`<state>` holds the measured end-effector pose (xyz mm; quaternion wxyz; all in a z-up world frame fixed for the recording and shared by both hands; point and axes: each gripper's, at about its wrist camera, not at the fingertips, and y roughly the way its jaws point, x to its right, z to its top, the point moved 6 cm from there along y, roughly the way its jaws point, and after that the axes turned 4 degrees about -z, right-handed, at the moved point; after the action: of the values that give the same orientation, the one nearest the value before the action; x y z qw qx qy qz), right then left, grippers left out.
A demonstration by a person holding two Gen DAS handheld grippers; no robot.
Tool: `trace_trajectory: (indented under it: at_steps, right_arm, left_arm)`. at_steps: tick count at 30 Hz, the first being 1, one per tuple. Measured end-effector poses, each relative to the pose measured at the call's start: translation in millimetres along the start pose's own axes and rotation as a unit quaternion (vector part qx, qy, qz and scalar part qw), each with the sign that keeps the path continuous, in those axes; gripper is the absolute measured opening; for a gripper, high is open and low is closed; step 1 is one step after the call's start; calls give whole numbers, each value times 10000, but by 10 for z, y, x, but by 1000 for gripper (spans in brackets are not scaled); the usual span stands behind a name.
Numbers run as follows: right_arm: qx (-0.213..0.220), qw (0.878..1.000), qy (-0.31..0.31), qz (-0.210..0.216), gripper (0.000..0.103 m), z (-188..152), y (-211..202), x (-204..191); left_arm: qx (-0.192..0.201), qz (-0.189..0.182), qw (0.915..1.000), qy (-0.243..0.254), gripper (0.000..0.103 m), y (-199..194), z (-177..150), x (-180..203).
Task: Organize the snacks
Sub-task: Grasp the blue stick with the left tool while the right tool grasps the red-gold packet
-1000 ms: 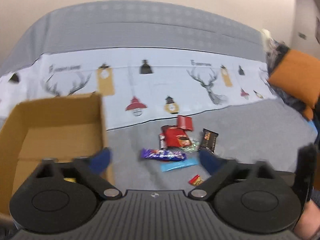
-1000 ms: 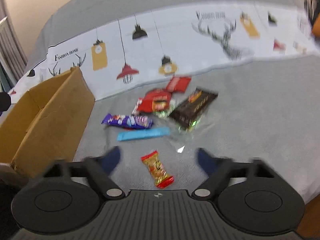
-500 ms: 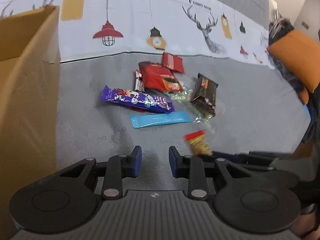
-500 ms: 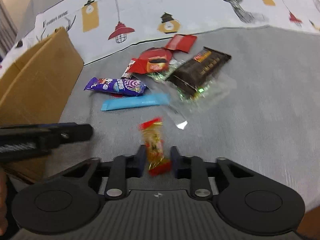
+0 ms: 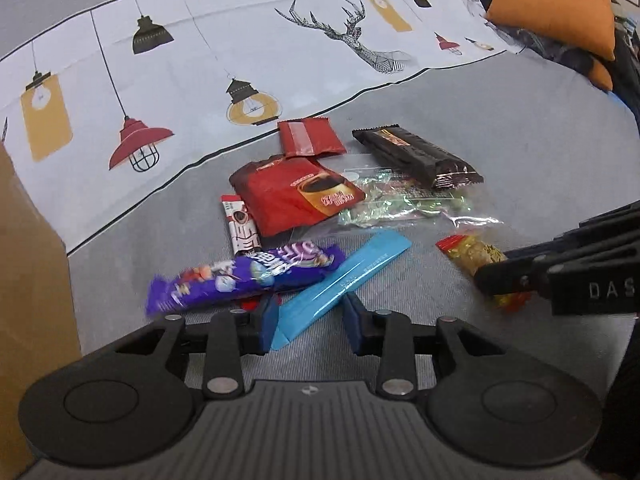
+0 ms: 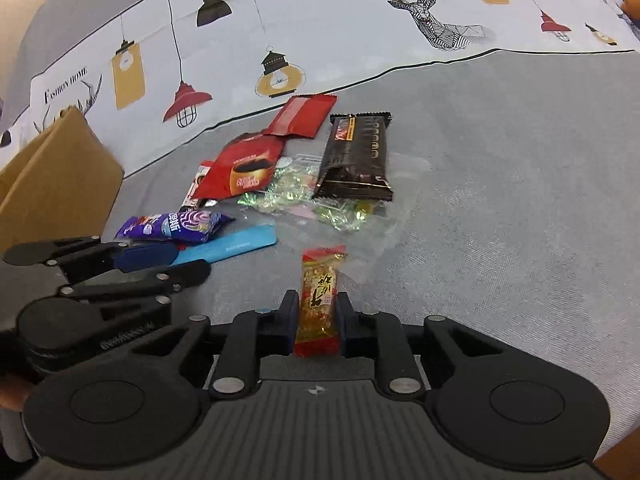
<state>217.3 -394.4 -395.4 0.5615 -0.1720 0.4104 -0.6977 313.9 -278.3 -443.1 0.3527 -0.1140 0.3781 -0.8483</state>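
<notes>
Gathering step in hand: both grippers are down at the near edge of the snack pile on the grey bedspread [image 5: 500,112], each working a separate packet.

Right gripper [image 6: 318,326]: closed on the red-and-gold peanut bar [image 6: 320,296], pads against both long sides, though the jaws are easing apart a little. The bar points straight ahead from the fingertips, its far end free.

Left gripper [image 5: 310,322]: jaws opening, the near end of the light blue stick sachet [image 5: 352,276] lying slantwise between them. The pads do not clearly press on it, so I judge it not yet gripped. The purple candy bar [image 5: 244,280] lies just ahead and left of the left finger, touching or overlapping the sachet.

Next move, as I judge it: the left jaws need to settle squarely over the thin sachet and close without catching the purple wrapper; the right needs a firm hold before carrying its bar to the cardboard box [image 6: 60,176], which stands to the left of both grippers.

Remaining stock ahead of the fingers: red coffee pouch [image 5: 296,196], small red sachet [image 5: 310,138], dark chocolate bar [image 6: 356,158], clear bag of green-wrapped sweets [image 6: 312,200], small red-and-white stick [image 5: 240,226].

View differences: the right wrist view shows the box's open top edge and the bar's printed face; the left wrist view shows only a box wall at its left margin, but shows the blue sachet's near end, hidden from the other side by the left gripper.
</notes>
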Motion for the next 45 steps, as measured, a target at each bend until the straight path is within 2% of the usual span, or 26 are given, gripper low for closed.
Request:
trace_trajectory:
  at_steps: [1, 3, 5, 7, 11, 13, 15, 16, 17, 18, 19, 22, 25, 27, 29, 30, 32, 34, 37, 39, 42, 44, 45]
  right_arm:
    - [27, 10000, -47, 8, 25, 0, 12, -25]
    - [76, 9997, -210, -21, 25, 4, 30, -75]
    - [114, 9993, -355, -53, 25, 8, 42, -107]
    - [120, 9990, -434, -44, 23, -5, 25, -111]
    - [43, 9997, -241, 67, 20, -82, -114, -58]
    - [63, 9996, -254, 63, 19, -135, -223, -55]
    - [110, 9996, -227, 82, 19, -170, -334, -52]
    - [141, 9996, -209, 120, 19, -182, -387, -48]
    - [160, 9996, -210, 126, 19, -190, -421, -46]
    - [172, 9996, -217, 99, 19, -193, -442, -37]
    - [173, 9996, -213, 68, 19, -189, -446, -19]
    - [191, 9997, -130, 18, 19, -136, -416, 66]
    - [193, 9998, -11, -16, 19, -72, -357, 165]
    - [107, 9998, 101, 157, 19, -41, -315, 186]
    - [41, 9997, -16, 228, 19, -8, -273, 144]
    - [-7, 9998, -73, 198, 20, 2, -242, 120]
    - [-129, 9998, -66, 144, 28, 2, -170, 76]
    - [-268, 9994, -91, 179, 44, -30, -101, 15]
    - [-263, 9988, -230, 355, 53, -64, -138, -81]
    - [-281, 9987, -209, 381, 57, -113, -165, -62]
    - [-241, 9989, -225, 332, 58, -183, -220, -18]
    - [-216, 9987, -310, 343, 60, -234, -251, -12]
    - [-222, 9983, -380, 385, 68, -254, -258, -19]
  left_arm:
    - [-19, -35, 10000, -69, 40, 18, 13, -15]
    - [-150, -112, 9995, -249, 31, 16, 19, -57]
    - [-341, -69, 9989, -307, 0, -44, 19, -57]
    - [-656, -184, 9963, -516, 0, -118, -28, -45]
    - [-872, -213, 9920, -885, 0, -357, -229, -3]
    - [-663, -111, 9956, -648, 0, -436, -247, 56]
    - [-466, 28, 9989, -62, 4, -410, -170, 152]
    - [-431, 140, 9987, 223, 17, -352, -118, 188]
    - [-352, 267, 9977, 516, 39, -282, -57, 225]
    - [-315, 381, 9964, 694, 50, -215, -17, 236]
    - [-277, 510, 9947, 844, 54, -150, 21, 249]
    - [-288, 449, 9943, 920, 54, 40, 91, 219]
    - [-363, 171, 9986, 355, 52, 103, 169, 88]
    - [-423, -183, 9987, -211, 34, 110, 158, 11]
    - [-482, -288, 9968, -571, 17, 54, 115, -18]
    - [-546, -293, 9957, -682, 17, 6, 87, -20]
    - [-671, -345, 9926, -955, 16, -110, 7, -13]
    - [-752, -318, 9881, -1301, 16, -270, -124, -11]
    - [-708, -229, 9788, -1909, 17, -512, -350, -19]
    - [-636, -224, 9825, -1739, 19, -578, -403, 46]
    - [-616, -270, 9890, -1320, 28, -487, -340, 131]
    - [-581, -312, 9877, -1416, 31, -411, -285, 101]
    - [-561, -298, 9868, -1489, 30, -379, -269, 78]
